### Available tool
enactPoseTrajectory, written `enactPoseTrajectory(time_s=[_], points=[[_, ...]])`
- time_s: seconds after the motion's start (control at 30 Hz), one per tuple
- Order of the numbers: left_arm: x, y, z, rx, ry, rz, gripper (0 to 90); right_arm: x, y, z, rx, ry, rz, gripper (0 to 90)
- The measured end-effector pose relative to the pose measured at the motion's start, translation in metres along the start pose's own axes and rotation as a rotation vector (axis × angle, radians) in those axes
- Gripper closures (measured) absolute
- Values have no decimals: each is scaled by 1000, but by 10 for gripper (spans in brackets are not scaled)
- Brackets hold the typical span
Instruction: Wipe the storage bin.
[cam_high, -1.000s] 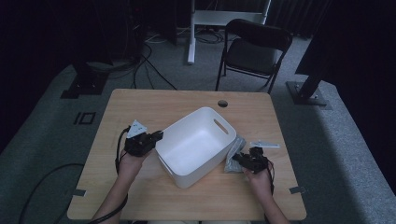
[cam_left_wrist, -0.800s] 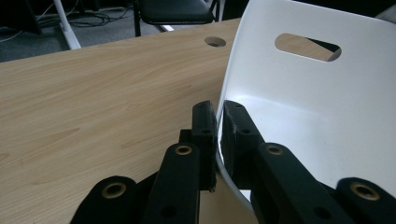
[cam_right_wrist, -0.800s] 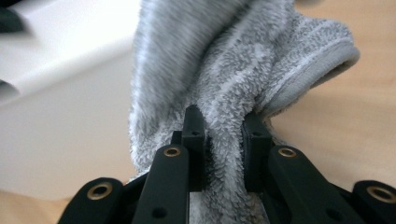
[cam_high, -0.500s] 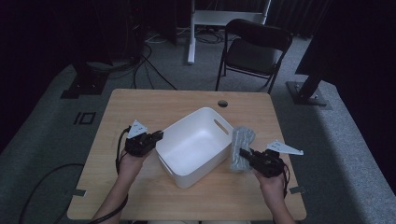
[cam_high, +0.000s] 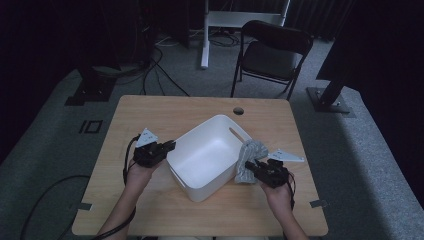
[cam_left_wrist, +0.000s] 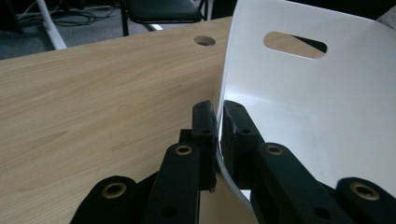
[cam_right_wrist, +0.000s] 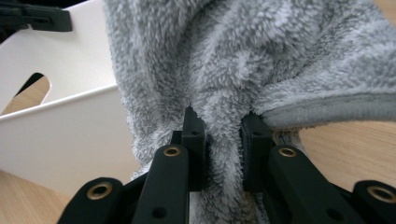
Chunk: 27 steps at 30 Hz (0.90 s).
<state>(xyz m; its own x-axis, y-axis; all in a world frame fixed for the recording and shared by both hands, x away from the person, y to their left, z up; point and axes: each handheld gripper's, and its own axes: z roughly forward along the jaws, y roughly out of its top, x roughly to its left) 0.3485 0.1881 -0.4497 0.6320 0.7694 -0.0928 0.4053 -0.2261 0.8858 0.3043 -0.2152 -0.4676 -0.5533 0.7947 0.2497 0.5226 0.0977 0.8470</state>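
A light wooden table with a round hole near its far edge stands on grey carpet. Beyond the far edge, to the right, a black folding chair faces the table. Left of the chair rises a white stand, with dark cables lying loose on the floor further left.

Grey towel cropped by frame edges
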Motion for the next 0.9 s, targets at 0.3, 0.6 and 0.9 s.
enactPoseTrajectory(time_s=[0.3, 0.6, 0.9], points=[[-1, 0, 0, 2, -1, 11, 837, -3, -8, 14, 48, -15, 10, 761], [-2, 0, 1, -1, -2, 10, 836, -7, -14, 23, 74, -27, 27, 760], [-3, 0, 1, 0, 2, 15, 837, -12, -23, 35, 114, -35, 52, 760]])
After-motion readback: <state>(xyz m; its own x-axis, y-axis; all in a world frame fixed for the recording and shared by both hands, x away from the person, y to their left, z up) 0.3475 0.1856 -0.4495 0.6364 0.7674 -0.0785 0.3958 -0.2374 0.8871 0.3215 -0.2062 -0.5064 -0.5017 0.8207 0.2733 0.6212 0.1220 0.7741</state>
